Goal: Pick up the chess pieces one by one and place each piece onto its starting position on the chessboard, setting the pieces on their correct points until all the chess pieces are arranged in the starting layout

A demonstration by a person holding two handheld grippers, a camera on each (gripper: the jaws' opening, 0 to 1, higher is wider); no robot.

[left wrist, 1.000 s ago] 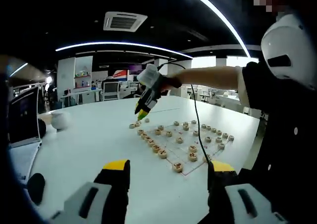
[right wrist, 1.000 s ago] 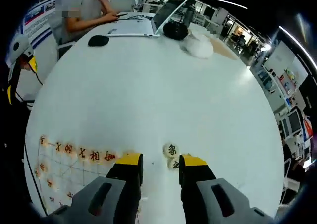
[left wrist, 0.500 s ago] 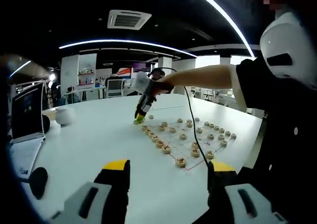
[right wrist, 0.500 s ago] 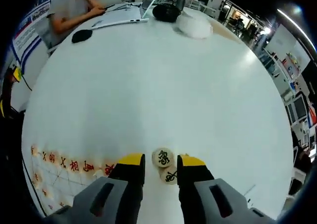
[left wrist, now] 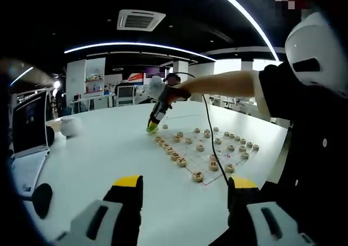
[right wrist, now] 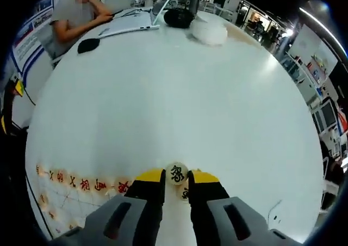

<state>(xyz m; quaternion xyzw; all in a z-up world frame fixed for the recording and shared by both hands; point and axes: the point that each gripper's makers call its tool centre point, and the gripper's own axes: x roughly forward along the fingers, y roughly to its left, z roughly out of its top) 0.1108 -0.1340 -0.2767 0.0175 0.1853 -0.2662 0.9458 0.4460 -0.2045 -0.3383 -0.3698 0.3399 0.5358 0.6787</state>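
Pinching one pale round wooden chess piece with a black character [right wrist: 176,173], the right tool [right wrist: 175,177] covers a second piece [right wrist: 184,192]; left tool [left wrist: 182,187] wide.

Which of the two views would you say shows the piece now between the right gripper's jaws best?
The right gripper view: the black-marked piece sits close up between the right gripper jaws. In the left gripper view, that gripper is distant and the piece too small to tell.

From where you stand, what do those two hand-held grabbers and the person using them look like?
The left gripper and right gripper each have grey bodies, black jaws and yellow tips. Seen from afar, the right one carries a white box, trailing a black cable. The person wears a short-sleeved black top.
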